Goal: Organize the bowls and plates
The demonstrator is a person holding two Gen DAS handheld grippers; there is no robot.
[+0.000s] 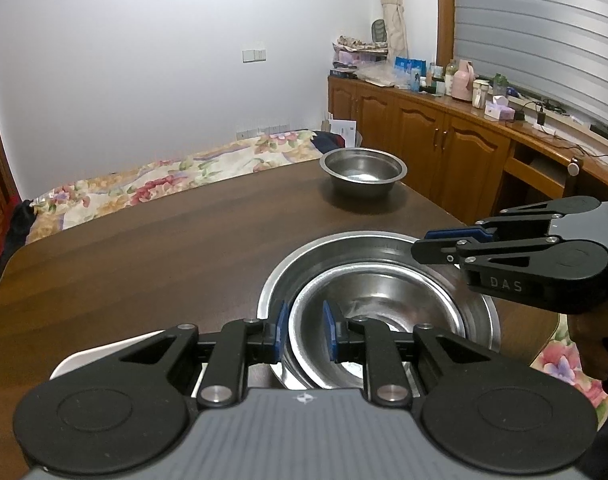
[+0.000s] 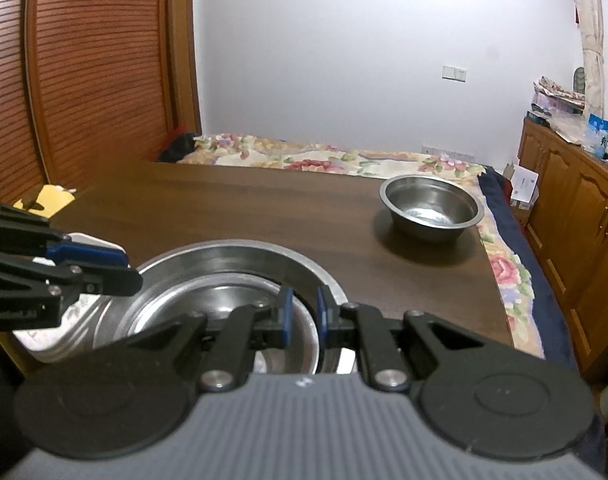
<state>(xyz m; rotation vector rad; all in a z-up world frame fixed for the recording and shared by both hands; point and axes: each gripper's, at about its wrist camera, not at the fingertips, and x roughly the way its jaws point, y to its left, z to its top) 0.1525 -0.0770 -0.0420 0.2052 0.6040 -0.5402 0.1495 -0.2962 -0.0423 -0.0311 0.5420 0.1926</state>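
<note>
A small steel bowl (image 1: 378, 312) sits nested inside a larger steel bowl (image 1: 304, 260) at the near edge of the dark wooden table (image 1: 163, 240). My left gripper (image 1: 306, 334) is open, its blue pads straddling the small bowl's left rim. My right gripper (image 2: 304, 314) is open, its pads straddling the small bowl's (image 2: 207, 316) right rim inside the large bowl (image 2: 231, 258). Each gripper also shows from the side in the other view: the right gripper (image 1: 428, 244), the left gripper (image 2: 123, 266). A third steel bowl (image 1: 362, 172) stands alone at the table's far right; it also shows in the right wrist view (image 2: 432, 206).
A white plate (image 1: 95, 354) lies under my left gripper at the table's near left edge. A bed with a floral cover (image 1: 163, 180) runs behind the table. Wooden cabinets (image 1: 424, 136) with bottles stand to the right. A slatted wooden door (image 2: 83, 72) is at the left.
</note>
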